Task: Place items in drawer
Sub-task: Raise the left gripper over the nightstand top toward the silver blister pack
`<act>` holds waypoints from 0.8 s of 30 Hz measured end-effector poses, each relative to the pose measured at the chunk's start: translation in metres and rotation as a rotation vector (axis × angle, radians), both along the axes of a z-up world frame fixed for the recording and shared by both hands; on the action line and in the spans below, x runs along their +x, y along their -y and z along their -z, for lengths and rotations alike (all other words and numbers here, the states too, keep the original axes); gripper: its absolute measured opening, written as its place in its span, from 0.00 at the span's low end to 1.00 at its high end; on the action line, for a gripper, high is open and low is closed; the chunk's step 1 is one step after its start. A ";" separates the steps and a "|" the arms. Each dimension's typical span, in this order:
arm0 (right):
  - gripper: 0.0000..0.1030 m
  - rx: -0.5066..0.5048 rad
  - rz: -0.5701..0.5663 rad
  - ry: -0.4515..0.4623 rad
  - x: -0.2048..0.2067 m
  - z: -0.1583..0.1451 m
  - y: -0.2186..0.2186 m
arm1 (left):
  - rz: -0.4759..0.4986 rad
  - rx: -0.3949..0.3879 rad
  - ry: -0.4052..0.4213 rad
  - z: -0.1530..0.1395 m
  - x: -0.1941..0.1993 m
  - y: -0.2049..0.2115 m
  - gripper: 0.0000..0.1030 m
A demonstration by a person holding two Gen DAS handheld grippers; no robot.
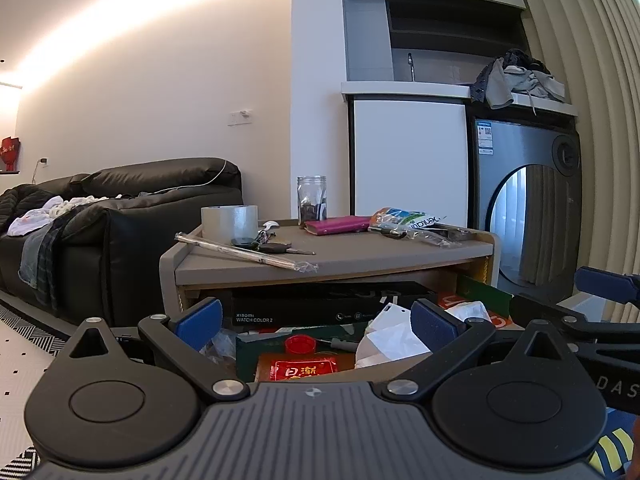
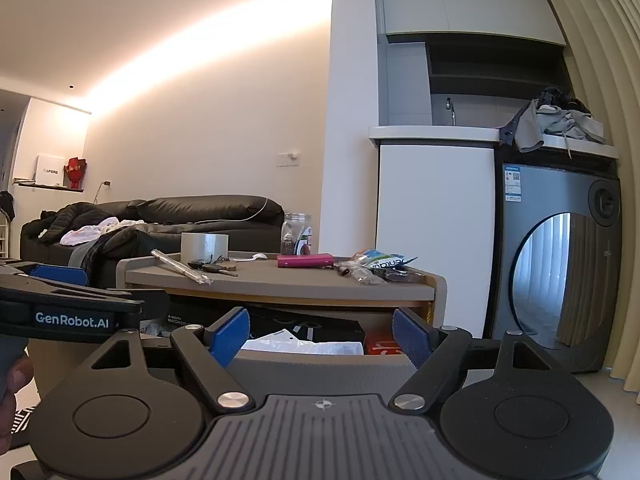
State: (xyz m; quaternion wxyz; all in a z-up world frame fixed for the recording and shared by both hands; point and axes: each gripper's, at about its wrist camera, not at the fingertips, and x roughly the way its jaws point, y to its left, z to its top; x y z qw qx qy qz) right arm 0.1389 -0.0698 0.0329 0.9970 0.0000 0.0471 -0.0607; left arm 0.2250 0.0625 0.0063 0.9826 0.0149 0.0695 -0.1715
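Observation:
A low grey table (image 1: 360,258) carries a tape roll (image 1: 229,222), a glass jar (image 1: 311,200), a pink wallet (image 1: 338,225), keys (image 1: 276,248), a wrapped rod (image 1: 244,254) and a snack bag (image 1: 408,218). Below it the drawer (image 2: 328,364) stands pulled out, crowded with a black watch box (image 1: 320,304), a white bag (image 1: 394,338) and a red packet (image 1: 304,368). My left gripper (image 1: 316,322) hangs open over the drawer, holding nothing. My right gripper (image 2: 320,334) is open at the drawer's front wall, also holding nothing. The same table top (image 2: 280,280) shows in the right wrist view.
A black sofa (image 1: 120,208) with clothes stands left of the table. Behind it are a white cabinet (image 1: 408,156) and a washing machine (image 1: 528,204) with laundry on the counter above. Curtains (image 1: 608,120) hang at right. A person's hand (image 2: 12,376) shows at the left edge.

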 end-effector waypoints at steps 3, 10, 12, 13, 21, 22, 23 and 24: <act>0.80 0.002 0.003 0.002 0.001 0.000 0.001 | -0.001 -0.002 -0.001 0.001 -0.001 0.002 1.00; 0.80 0.008 0.005 0.000 0.006 0.001 0.003 | -0.005 -0.003 -0.006 0.003 0.001 0.003 1.00; 0.80 0.007 0.005 -0.001 0.008 0.002 0.003 | -0.006 -0.003 -0.007 0.003 0.002 0.003 1.00; 0.80 0.006 0.006 -0.002 0.008 0.002 0.003 | -0.006 -0.001 -0.008 0.003 0.002 0.003 1.00; 0.80 0.011 0.011 -0.003 0.013 0.003 0.006 | 0.004 0.006 -0.007 0.004 0.002 0.006 1.00; 0.80 0.011 0.011 -0.003 0.013 0.003 0.006 | 0.004 0.004 -0.008 0.004 0.002 0.006 1.00; 0.80 0.011 0.011 -0.003 0.014 0.003 0.006 | 0.003 0.002 -0.010 0.005 0.003 0.006 1.00; 0.80 0.010 0.011 -0.004 0.015 0.003 0.007 | 0.002 0.001 -0.011 0.005 0.004 0.005 1.00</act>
